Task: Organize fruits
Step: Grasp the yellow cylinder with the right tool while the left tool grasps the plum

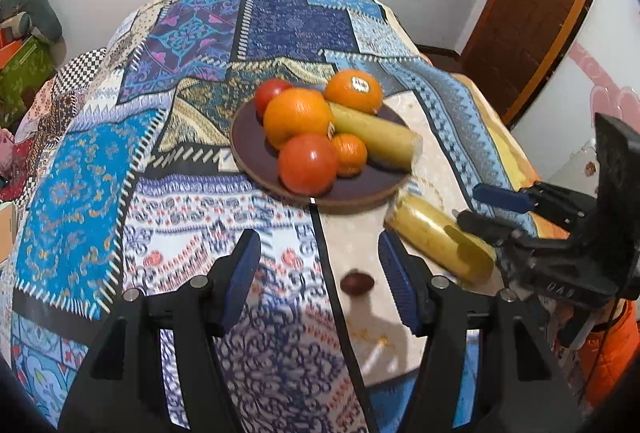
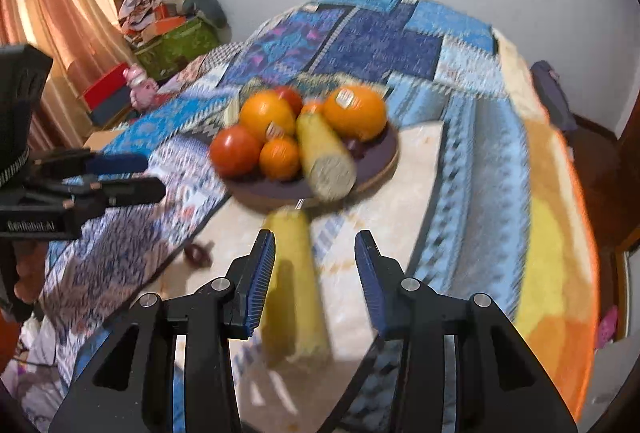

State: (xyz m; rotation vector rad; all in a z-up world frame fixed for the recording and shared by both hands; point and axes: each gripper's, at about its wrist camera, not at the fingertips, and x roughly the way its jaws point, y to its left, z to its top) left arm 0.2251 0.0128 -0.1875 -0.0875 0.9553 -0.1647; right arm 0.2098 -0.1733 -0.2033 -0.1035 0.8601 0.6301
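A dark round plate (image 1: 256,161) (image 2: 380,157) on the patchwork cloth holds two large oranges (image 1: 298,117) (image 2: 354,111), a small orange (image 1: 350,153), two tomatoes (image 1: 307,163) (image 2: 234,151) and a yellow corn cob (image 1: 376,135) (image 2: 324,157). A second corn cob (image 1: 440,243) (image 2: 294,285) lies on the cloth just in front of the plate. My left gripper (image 1: 318,273) is open and empty, left of that cob. My right gripper (image 2: 314,281) is open, its jaws standing over the loose cob; it also shows in the left wrist view (image 1: 476,207).
A small dark brown date-like object (image 1: 357,284) (image 2: 197,252) lies on the cloth near the loose cob. The table drops away at its rounded edges. Boxes and clutter (image 2: 172,33) stand by the curtain; a wooden door (image 1: 532,13) is at the right.
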